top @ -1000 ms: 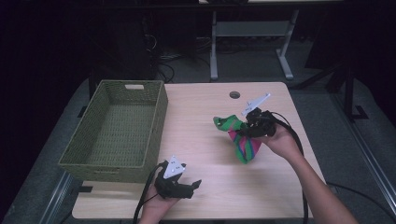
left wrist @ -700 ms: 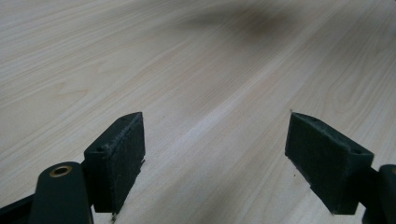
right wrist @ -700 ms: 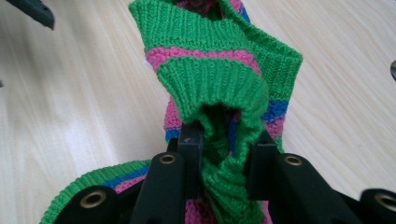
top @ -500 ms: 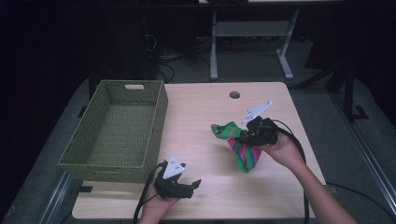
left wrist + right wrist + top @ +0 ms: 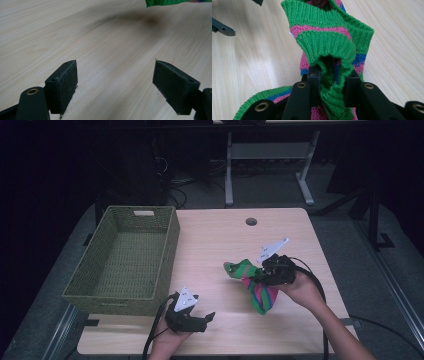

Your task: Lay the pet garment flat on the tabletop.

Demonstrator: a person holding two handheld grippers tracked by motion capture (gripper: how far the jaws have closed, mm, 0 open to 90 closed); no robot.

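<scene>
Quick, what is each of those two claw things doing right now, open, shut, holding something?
Left gripper: open, holding nothing, low over the table.
Right gripper: shut on the striped knitted sock.

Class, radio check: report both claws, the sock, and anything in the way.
Right claw shut on striped sock, lifted above table. Left claw open, empty, low over the table. Basket far left; nothing between.

My high view looks forward and down over the whole worktop [image 5: 220, 240]. My left gripper view skims low and close along bare wood, catching the knitted sock [image 5: 172, 2] at its top edge. My right gripper view sits right against that same sock [image 5: 329, 37], which the high view also shows.
</scene>
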